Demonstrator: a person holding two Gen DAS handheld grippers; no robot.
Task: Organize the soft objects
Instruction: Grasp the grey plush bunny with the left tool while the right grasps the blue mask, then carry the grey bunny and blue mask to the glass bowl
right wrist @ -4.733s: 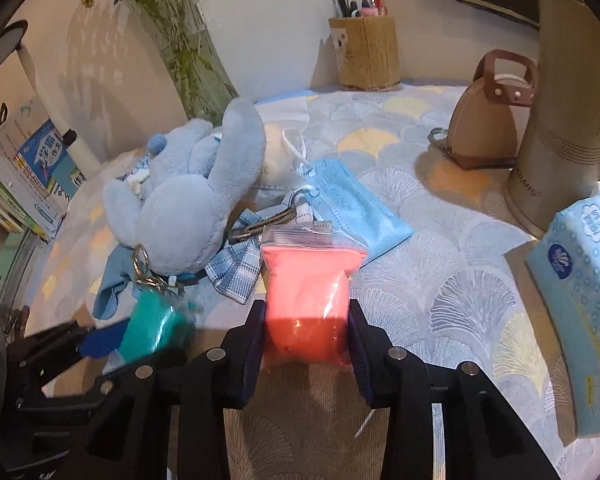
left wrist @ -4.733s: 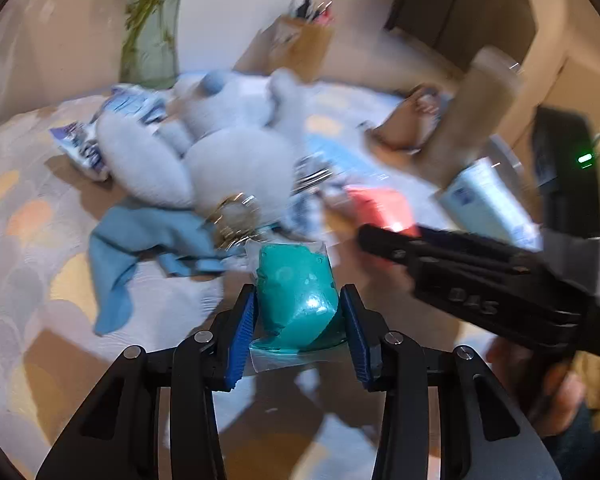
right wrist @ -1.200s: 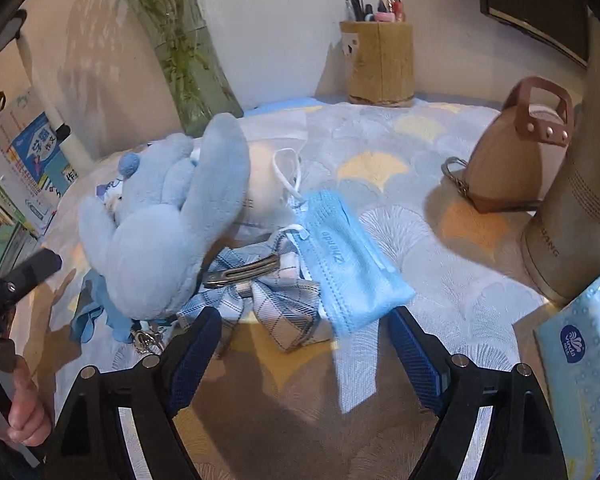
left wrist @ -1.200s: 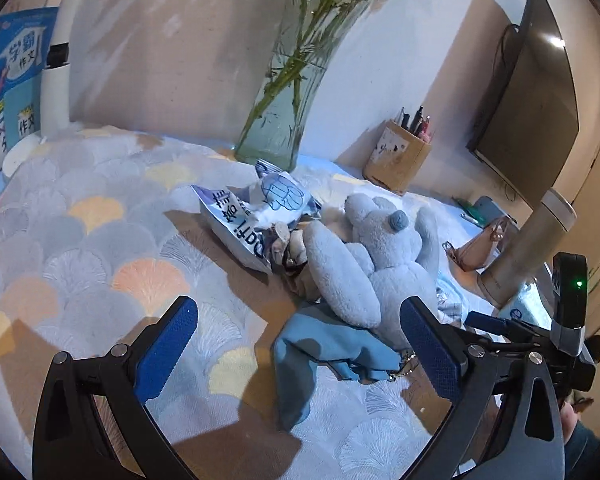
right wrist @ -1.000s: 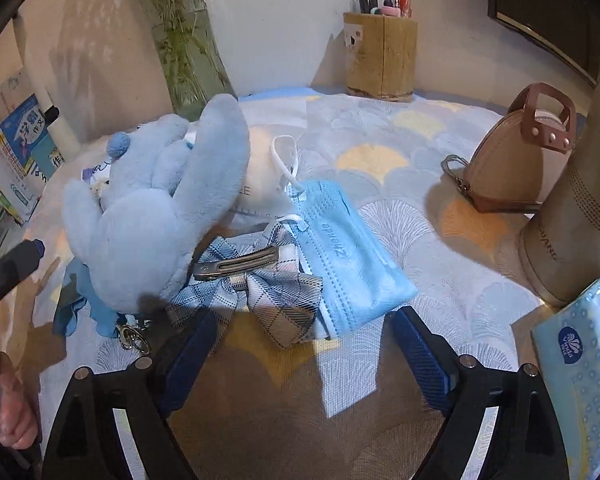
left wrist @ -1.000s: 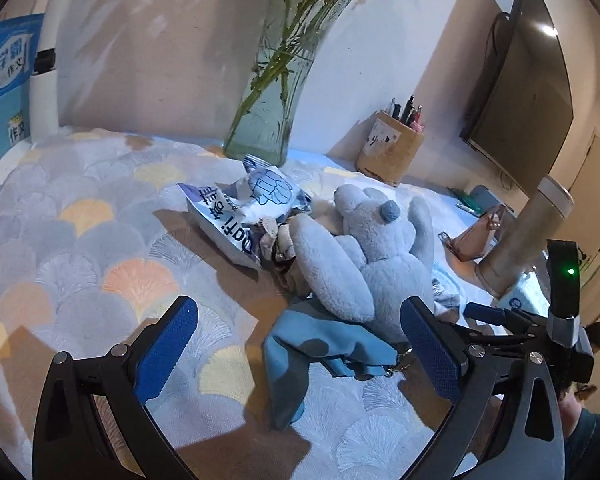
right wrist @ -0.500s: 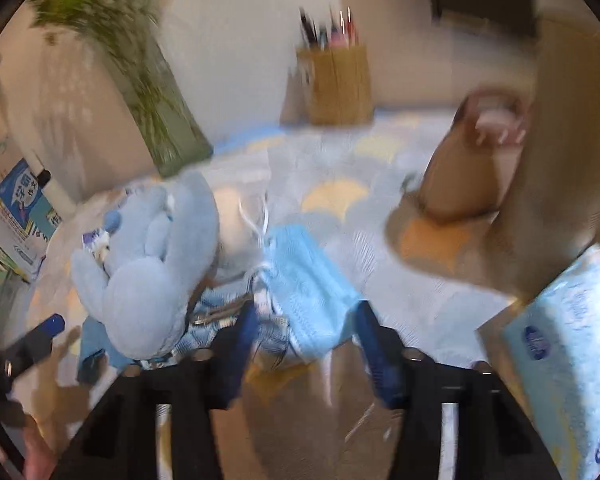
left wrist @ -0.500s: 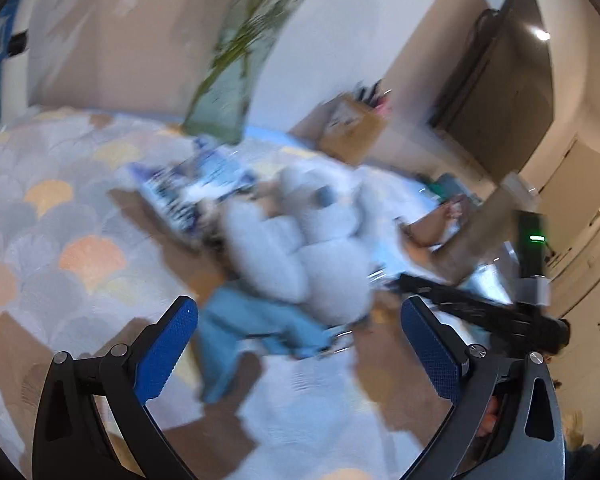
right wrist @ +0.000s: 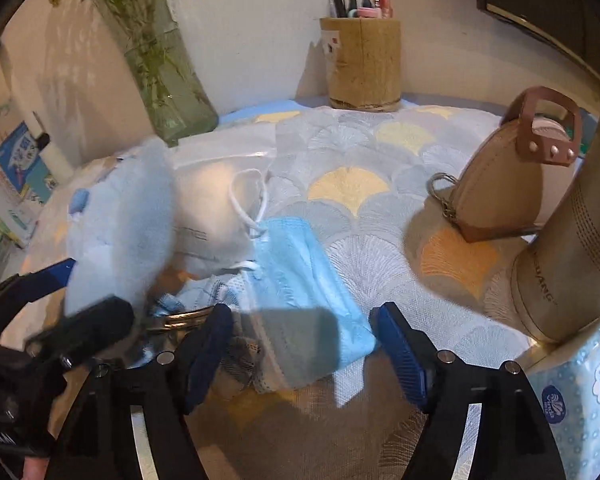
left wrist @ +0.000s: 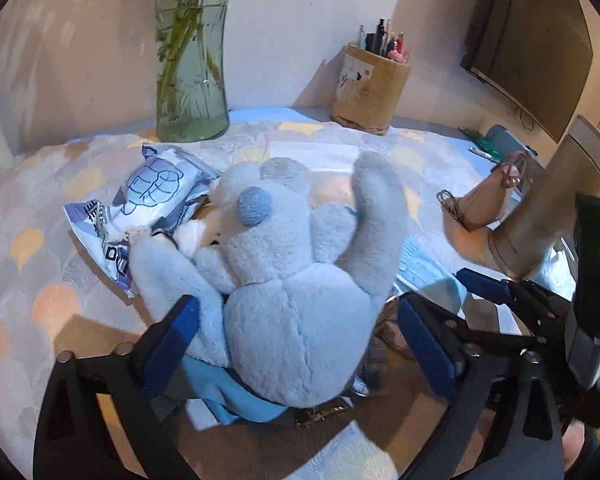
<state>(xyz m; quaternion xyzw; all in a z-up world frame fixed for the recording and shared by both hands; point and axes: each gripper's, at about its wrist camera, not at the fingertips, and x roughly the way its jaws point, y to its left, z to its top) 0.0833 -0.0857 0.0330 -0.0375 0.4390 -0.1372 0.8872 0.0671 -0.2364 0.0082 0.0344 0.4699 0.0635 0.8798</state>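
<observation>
Left hand-held gripper (left wrist: pixel 298 332) is straddling the pale blue plush bunny (left wrist: pixel 296 276), jaws spread, not yet clamped; right hand-held gripper (right wrist: pixel 300 344), also spread, is hovering over the light blue pleated face mask (right wrist: pixel 304 284). Sorting looks barely begun.

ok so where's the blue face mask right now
In the right wrist view the blue face mask lies flat on the patterned cloth, just ahead of the open right gripper, right of the blue plush toy.

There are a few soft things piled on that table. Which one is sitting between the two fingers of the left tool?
The pale blue plush toy. The left tool is open around its body, while the blue face mask lies in front of the right tool.
</observation>
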